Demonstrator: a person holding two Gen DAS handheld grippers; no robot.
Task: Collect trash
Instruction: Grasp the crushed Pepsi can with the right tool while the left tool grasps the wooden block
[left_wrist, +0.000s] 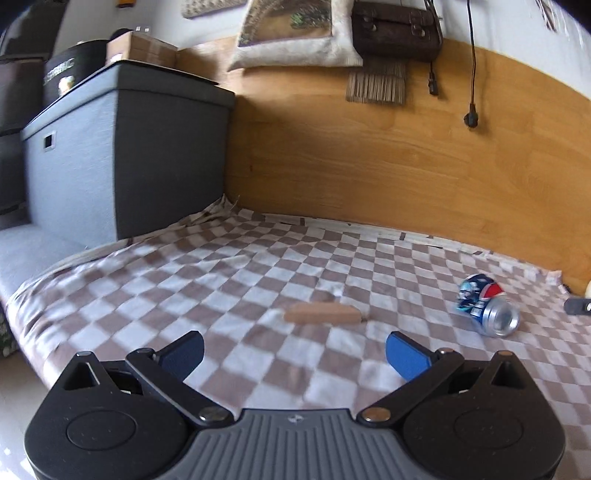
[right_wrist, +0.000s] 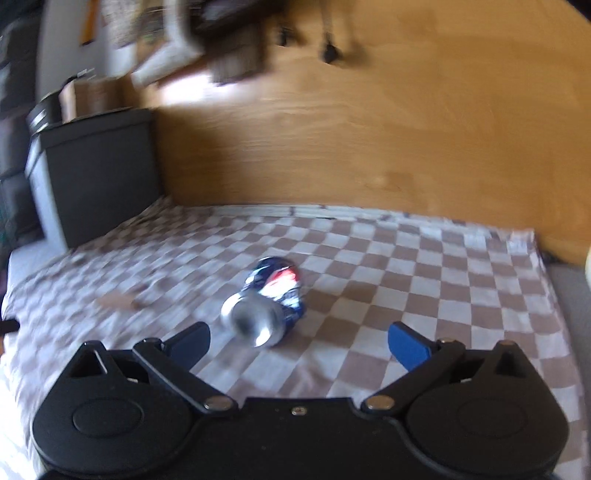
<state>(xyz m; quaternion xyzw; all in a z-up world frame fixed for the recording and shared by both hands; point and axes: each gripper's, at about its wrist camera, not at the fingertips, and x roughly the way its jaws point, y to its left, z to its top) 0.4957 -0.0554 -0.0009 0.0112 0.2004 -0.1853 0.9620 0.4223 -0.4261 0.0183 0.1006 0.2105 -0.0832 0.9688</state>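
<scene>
Two grippers, left (left_wrist: 294, 350) and right (right_wrist: 299, 341), hang wide open and empty. Right is approaching the can (right_wrist: 266, 302), lying just ahead on the blanket (right_wrist: 406, 266), a wood block (left_wrist: 322, 314) left of it. Next, I judge, it must straddle and close.

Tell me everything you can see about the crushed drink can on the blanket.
The crushed can is blue, red and white printed metal, dented in the middle. It lies on its side on the checkered blanket, silver end toward the open right tool. Nothing else touches it; a brown piece lies apart from it.

text: none legible | crushed can (left_wrist: 487, 309): red-white-blue globe emblem; lettering blurred
</scene>
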